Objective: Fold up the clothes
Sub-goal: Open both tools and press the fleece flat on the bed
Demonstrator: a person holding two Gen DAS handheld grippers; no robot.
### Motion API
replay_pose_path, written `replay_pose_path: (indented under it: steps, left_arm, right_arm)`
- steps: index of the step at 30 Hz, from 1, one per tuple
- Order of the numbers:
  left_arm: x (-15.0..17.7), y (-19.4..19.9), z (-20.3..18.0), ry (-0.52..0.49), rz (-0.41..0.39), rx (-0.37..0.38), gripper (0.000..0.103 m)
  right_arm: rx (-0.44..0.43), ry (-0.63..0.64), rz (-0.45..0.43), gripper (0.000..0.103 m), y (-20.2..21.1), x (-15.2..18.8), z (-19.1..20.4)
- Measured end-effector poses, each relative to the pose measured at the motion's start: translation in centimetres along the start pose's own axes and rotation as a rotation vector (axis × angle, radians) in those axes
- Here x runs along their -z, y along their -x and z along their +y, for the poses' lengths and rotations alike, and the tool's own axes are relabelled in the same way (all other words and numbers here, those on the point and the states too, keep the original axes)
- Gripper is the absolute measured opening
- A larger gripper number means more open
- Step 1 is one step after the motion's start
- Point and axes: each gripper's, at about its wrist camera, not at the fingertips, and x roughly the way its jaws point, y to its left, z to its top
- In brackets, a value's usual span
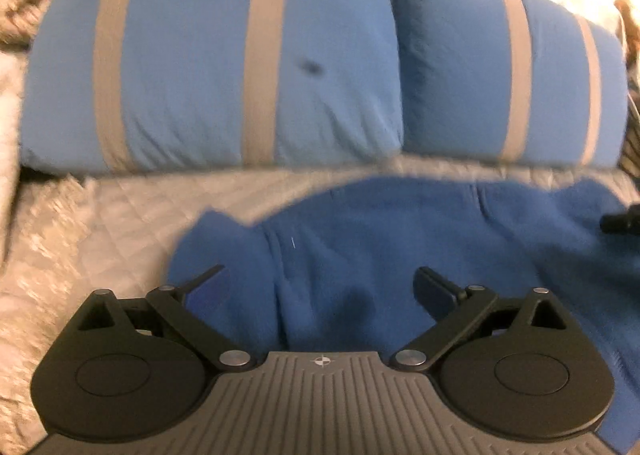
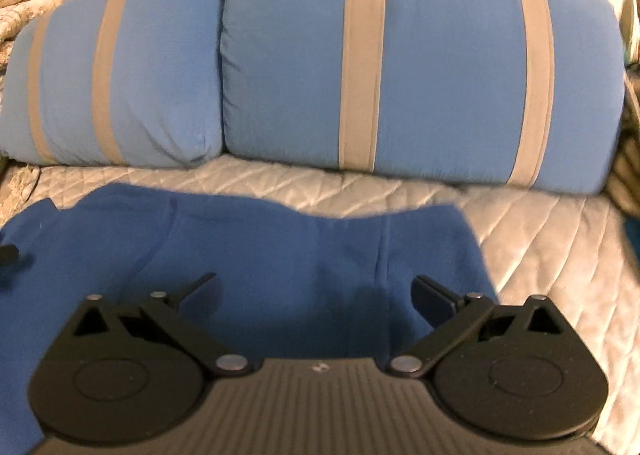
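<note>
Fabric is being shown in the left wrist view: a deep blue fleece garment (image 1: pixel 380 251) is lying spread on the pale quilted bedcover (image 1: pixel 100 215), below two light blue pillows with grey stripes (image 1: pixel 208 67). The left gripper (image 1: pixel 324 287) is being held over it, jaws spread wide, nothing pinched. In the right wrist view, the right gripper (image 2: pixel 316 291) is likewise being held spread over the garment's right part, nothing clamped.
</note>
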Motion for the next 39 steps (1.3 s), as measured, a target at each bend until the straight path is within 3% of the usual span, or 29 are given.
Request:
replay_pose_path:
  steps: [2, 5, 11, 15, 17, 22, 26, 29, 31, 33, 35, 39]
  left_arm:
    - [1.7, -1.2, 0.4, 0.02, 0.028, 0.0, 0.099]
    - [2.4, -0.8, 1.0, 0.06, -0.025, 0.008, 0.098]
    - [2.0, -0.4, 1.8, 0.116, -0.029, 0.014, 0.098]
    - [0.8, 1.2, 0.3, 0.071, 0.044, -0.107, 0.098]
    - [0.2, 2.8, -0.4, 0.048, 0.053, -0.102, 0.098]
    - [-1.5, 6.2, -1.9, 0.061, 0.098, -0.051, 0.098]
    - [-1.7, 6.5, -3.5, 0.003, 0.254, -0.077, 0.098]
    - [-0.8, 5.7, -3.6, -0.014, 0.335, -0.056, 0.098]
    - [0.1, 4.8, -3.1, -0.008, 0.394, -0.075, 0.099]
    - [1.2, 3.6, -2.2, 0.033, 0.447, -0.048, 0.1]
    - [2.4, 3.0, -1.3, 0.075, 0.432, -0.023, 0.103]
    - [4.5, 2.8, -1.7, 0.034, 0.354, -0.031, 0.103]
  right_arm:
    - [-0.016, -0.004, 0.013, 0.102, -1.0, 1.5, -0.5]
    - [-0.007, -0.042, -0.031, 0.102, -1.7, 3.8, -0.6]
    - [0.041, 0.025, -0.014, 0.103, -1.8, 3.2, 1.0]
    - [0.03, 0.048, 0.02, 0.103, -0.8, 2.0, 1.4]
    - [0.004, 0.055, 0.039, 0.103, 0.1, 1.6, 1.9]
    - [0.058, 0.139, 0.156, 0.103, 2.3, 0.4, 4.7]
    - [0.087, 0.121, 0.26, 0.103, 3.8, 0.1, 5.4]
    - [0.084, 0.083, 0.347, 0.103, 4.2, 0.2, 5.0]
    - [0.076, 0.069, 0.393, 0.103, 4.1, 0.5, 4.6]
    - [0.068, 0.053, 0.448, 0.103, 3.6, 1.3, 4.0]
    - [0.045, 0.043, 0.506, 0.103, 2.2, 2.6, 3.3]
    - [0.002, 0.018, 0.475, 0.102, 1.3, 4.2, 2.2]
